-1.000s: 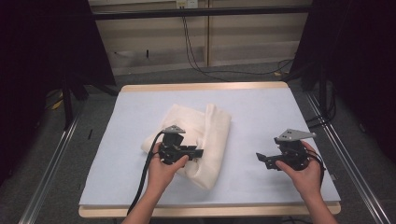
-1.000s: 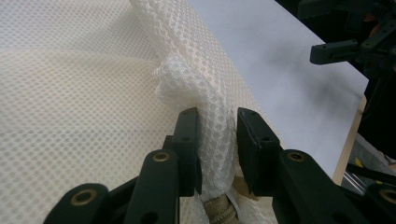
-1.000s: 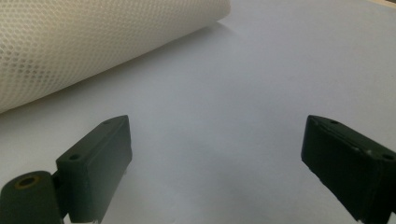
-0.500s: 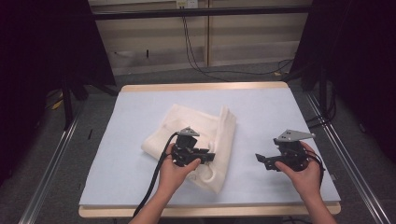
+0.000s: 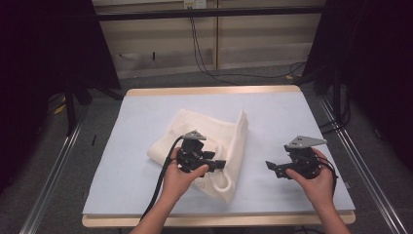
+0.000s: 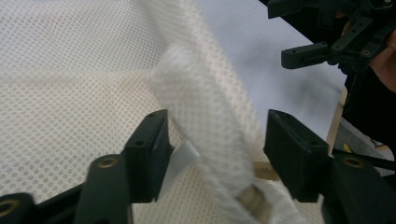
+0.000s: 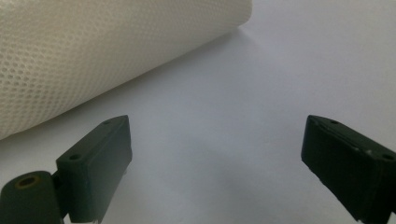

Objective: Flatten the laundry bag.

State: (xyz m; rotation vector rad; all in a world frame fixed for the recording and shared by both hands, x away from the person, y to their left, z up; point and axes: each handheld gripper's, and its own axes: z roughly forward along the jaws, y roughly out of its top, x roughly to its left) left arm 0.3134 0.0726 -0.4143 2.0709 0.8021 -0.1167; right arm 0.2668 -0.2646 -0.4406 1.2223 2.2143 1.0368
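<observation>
From the high view, a cream mesh laundry bag (image 5: 204,141) lies crumpled mid-desk (image 5: 112,161), the left gripper (image 5: 218,165) over its near edge, the right gripper (image 5: 271,166) well apart on bare desk. In the left gripper view, its jaws have just been opening, a mesh fold (image 6: 205,121) loose between them. In the right gripper view, the jaws stand wide apart, the mesh bag (image 7: 93,51) beyond.
</observation>
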